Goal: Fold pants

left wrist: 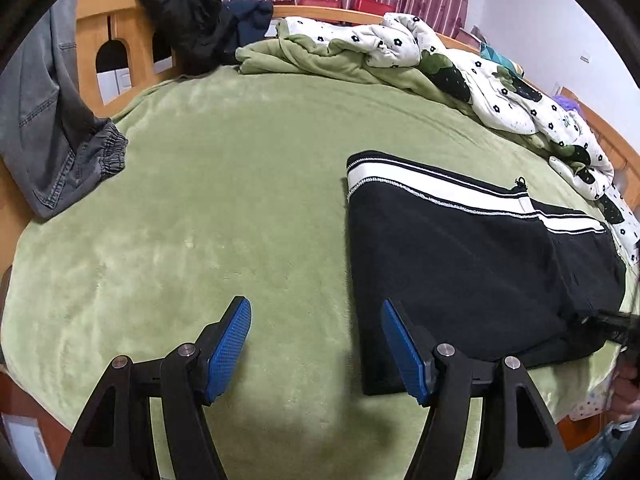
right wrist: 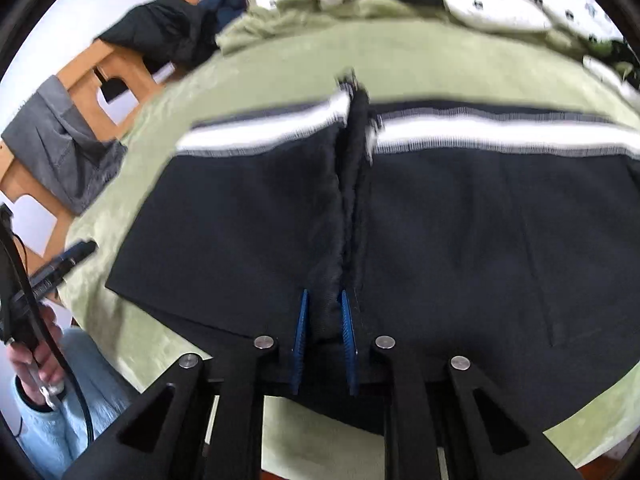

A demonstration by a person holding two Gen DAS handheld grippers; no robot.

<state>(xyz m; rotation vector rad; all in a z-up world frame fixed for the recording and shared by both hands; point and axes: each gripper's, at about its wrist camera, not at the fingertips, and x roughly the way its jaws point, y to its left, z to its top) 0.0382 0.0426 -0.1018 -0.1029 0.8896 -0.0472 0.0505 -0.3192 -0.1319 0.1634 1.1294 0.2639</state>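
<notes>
Left wrist view
pants: black pants with white side stripe, folded flat, lying on the green blanket right of centre; stripe runs along the far edge, near-left corner square and neat.
left gripper: left gripper has blue pads spread wide, nothing between them; hovers over bare blanket, right pad just at the pants' left edge.
cut off: right end of the pants runs toward the frame rim; a dark tool tip overlaps it there, hard to make out.
around: grey jeans draped over the wooden bed frame, black jacket on the frame, floral quilt bunched along the far side.

Right wrist view
pants: pants fill the centre, motion-blurred; white stripe across the far side, a raised ridge of cloth running from the stripe down to the tool.
right gripper: right gripper pads nearly together, pinching that ridge of black fabric at the near edge.
hidden: near hem is covered by the gripper body; cannot tell how many layers are pinched.
left side: person's hand holding the other tool's handle, partly cropped.
</notes>
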